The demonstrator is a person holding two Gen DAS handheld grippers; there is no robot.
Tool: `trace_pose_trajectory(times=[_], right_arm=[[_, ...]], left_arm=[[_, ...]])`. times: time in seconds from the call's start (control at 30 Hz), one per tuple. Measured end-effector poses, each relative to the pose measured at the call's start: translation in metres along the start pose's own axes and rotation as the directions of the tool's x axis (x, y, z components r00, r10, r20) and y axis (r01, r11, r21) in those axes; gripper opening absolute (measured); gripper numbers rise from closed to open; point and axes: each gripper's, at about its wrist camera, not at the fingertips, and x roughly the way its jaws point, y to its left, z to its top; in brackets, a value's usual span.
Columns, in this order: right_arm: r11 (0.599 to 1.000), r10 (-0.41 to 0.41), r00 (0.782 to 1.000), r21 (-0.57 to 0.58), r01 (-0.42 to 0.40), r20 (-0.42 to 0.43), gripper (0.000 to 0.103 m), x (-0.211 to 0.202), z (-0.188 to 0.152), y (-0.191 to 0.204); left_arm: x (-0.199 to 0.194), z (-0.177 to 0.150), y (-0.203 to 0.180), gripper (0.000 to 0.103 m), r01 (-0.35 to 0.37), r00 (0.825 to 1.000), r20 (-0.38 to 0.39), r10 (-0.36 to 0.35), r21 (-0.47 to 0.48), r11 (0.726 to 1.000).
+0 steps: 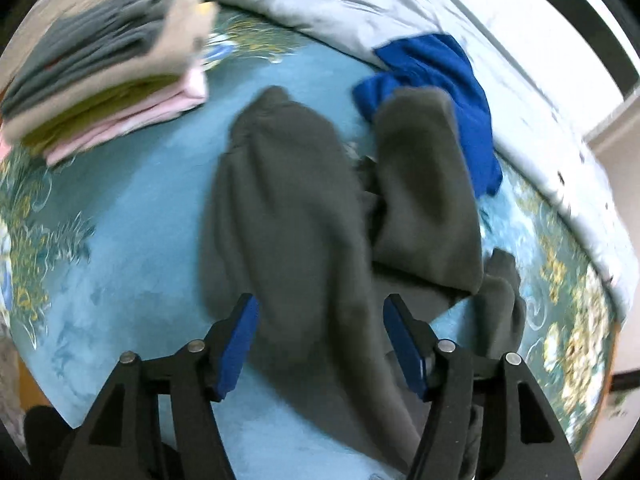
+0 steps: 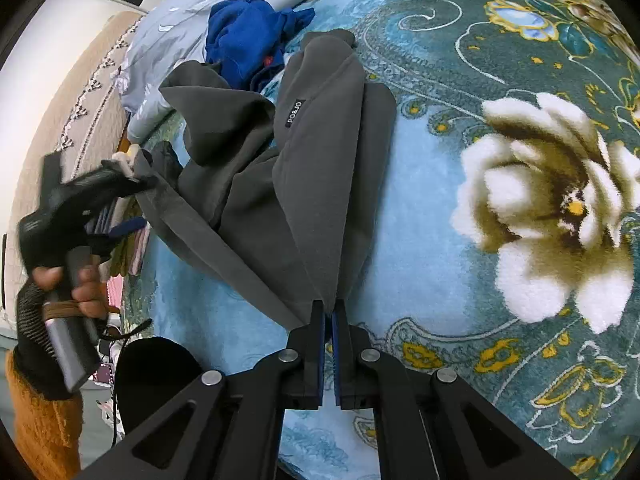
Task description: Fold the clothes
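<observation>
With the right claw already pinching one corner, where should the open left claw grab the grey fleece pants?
Judging by the pose, take the grey fleece pants at the hem edge lying between the left claw fingers, coming straight down from above. The right claw holds its corner taut; the fabric there lies flat on the blanket.

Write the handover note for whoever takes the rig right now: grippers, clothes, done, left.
Right gripper: shut on the edge of the grey sweatshirt, pulling it taut.
Left gripper: open, hovering over the same sweatshirt, holding nothing.
Sweatshirt lies crumpled, partly bunched, on the blue floral blanket.
Blue garment lies unfolded beyond it.
Done: folded stack at the far left.
Left: flatten and fold the sweatshirt, then the blue garment.
</observation>
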Motion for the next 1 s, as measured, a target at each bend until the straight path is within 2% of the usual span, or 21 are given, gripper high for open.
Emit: trace_pose_trajectory(times=[0.07,0.1,0.17,0.2,0.23,0.33,0.37,0.47,0.57,0.63,0.7,0.73,0.83,0.93,1.0], right_arm=[[1.0,0.003,1.0,0.0,-0.003,0.001,0.003,-0.001,0.0,0.0],[1.0,0.006,1.0,0.001,-0.006,-0.001,0.003,0.0,0.001,0.0],[1.0,0.015,1.0,0.004,-0.015,-0.006,0.003,0.001,0.001,0.0],[1.0,0.018,1.0,0.001,-0.018,-0.007,0.003,0.002,0.001,0.001],[1.0,0.021,1.0,-0.002,-0.021,-0.008,0.003,0.003,0.001,0.003],[1.0,0.028,1.0,-0.014,-0.028,-0.008,0.003,0.005,0.001,0.008],[0.999,0.029,1.0,-0.017,-0.029,-0.008,0.004,0.005,0.001,0.01],[0.999,0.041,0.999,-0.006,-0.041,-0.004,0.007,0.004,0.001,0.011],[0.997,0.077,0.997,0.008,-0.077,0.001,0.007,0.002,0.004,0.013],[0.994,0.108,0.994,0.014,-0.109,0.006,0.007,0.001,0.006,0.015],[0.991,0.134,0.991,0.018,-0.134,0.016,0.009,-0.002,0.009,0.018],[0.99,0.142,0.99,0.018,-0.142,0.023,0.011,-0.004,0.01,0.02],[0.987,0.156,0.987,0.02,-0.157,0.047,0.016,-0.017,0.012,0.02],[0.986,0.161,0.983,0.019,-0.164,0.092,0.03,-0.033,0.017,0.017],[0.988,0.149,0.979,0.025,-0.154,0.142,0.035,-0.045,0.025,0.012]], left_arm=[[0.014,-0.001,-0.013,0.066,-0.107,0.994,-0.028,0.109,0.067,0.992],[0.018,-0.002,-0.014,0.066,-0.131,0.991,-0.032,0.134,0.077,0.988],[0.021,-0.004,-0.01,0.065,-0.13,0.991,-0.031,0.132,0.079,0.988],[0.021,-0.005,-0.007,0.057,-0.125,0.991,-0.029,0.128,0.082,0.989],[0.021,-0.006,-0.005,0.043,-0.12,0.992,-0.027,0.123,0.089,0.989],[0.019,-0.01,0.0,0.028,-0.125,0.992,-0.019,0.128,0.1,0.987],[0.018,-0.01,0.003,0.026,-0.124,0.992,-0.016,0.126,0.092,0.988],[0.008,-0.011,0.024,0.023,-0.084,0.996,-0.018,0.085,0.023,0.996],[-0.006,-0.015,0.061,0.022,0.043,0.999,-0.025,-0.047,-0.122,0.992],[-0.009,-0.023,0.095,0.022,0.134,0.989,-0.031,-0.146,-0.252,0.958],[-0.006,-0.033,0.123,0.022,0.173,0.979,-0.042,-0.2,-0.356,0.918],[-0.004,-0.038,0.133,0.022,0.175,0.977,-0.044,-0.208,-0.39,0.904],[0.001,-0.055,0.155,0.021,0.16,0.98,-0.038,-0.195,-0.438,0.885],[-0.002,-0.063,0.159,0.019,0.166,0.981,-0.019,-0.193,-0.433,0.886],[-0.004,-0.064,0.158,0.018,0.162,0.982,-0.018,-0.187,-0.424,0.891]])
